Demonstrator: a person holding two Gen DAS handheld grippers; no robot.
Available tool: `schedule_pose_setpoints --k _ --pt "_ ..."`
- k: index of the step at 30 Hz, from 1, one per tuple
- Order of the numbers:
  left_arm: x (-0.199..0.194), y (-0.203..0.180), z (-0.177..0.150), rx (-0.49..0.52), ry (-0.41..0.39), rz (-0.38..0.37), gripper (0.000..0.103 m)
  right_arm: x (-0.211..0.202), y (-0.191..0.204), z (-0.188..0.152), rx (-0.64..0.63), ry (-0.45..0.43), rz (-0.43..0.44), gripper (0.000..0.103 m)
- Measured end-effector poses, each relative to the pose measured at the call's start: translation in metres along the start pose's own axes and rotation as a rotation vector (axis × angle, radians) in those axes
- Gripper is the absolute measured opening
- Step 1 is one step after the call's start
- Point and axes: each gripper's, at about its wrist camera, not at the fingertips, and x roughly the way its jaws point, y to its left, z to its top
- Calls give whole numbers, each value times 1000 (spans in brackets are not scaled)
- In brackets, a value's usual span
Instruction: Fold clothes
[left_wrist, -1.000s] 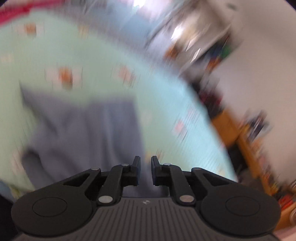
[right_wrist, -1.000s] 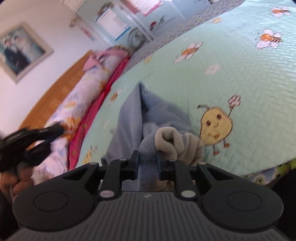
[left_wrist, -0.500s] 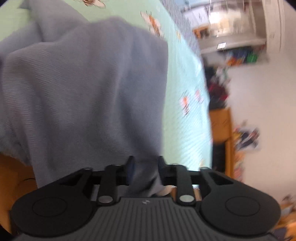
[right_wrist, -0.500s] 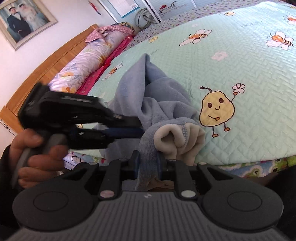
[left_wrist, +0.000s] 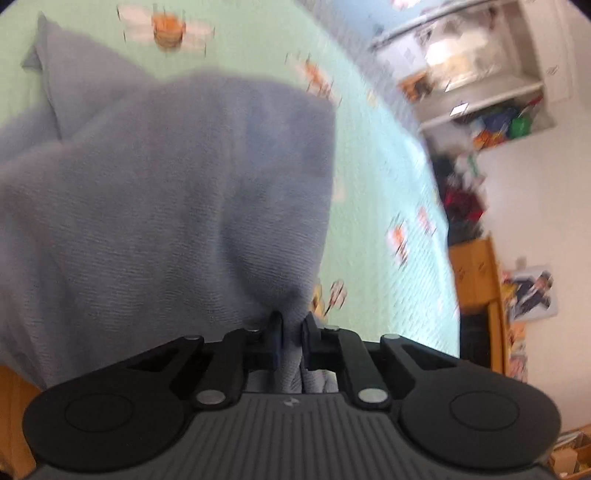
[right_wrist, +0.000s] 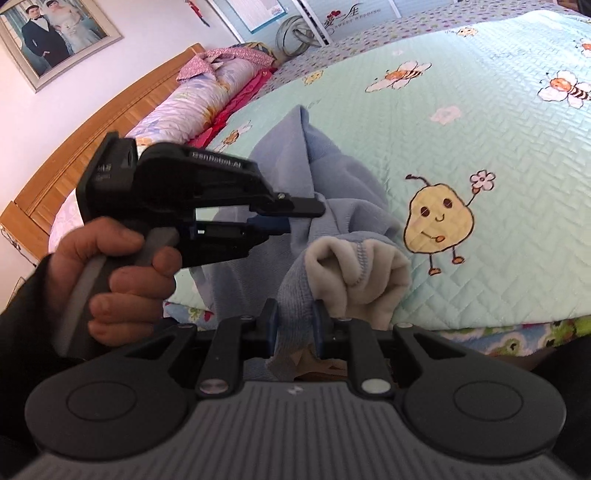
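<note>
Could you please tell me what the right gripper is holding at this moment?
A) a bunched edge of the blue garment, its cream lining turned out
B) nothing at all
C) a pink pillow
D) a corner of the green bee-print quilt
A: in the right wrist view, the right gripper is shut on a bunched edge of the blue garment, with the cream lining turned out just beyond its fingers.
</note>
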Motion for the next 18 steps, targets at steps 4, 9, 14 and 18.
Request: schedule_pose_setpoints --k 4,9,14,18 --pt "-48 24 11 -21 -62 -45 10 -18 -11 7 13 -65 16 24" --pt "-82 66 7 -83 -62 -8 10 -32 -9 34 -152 -156 89 36" --pt "-86 71 4 -122 -73 2 10 15 11 50 -402 -5 162 45" --pt "-85 72 4 -113 -69 13 11 46 24 53 -527 114 201 45"
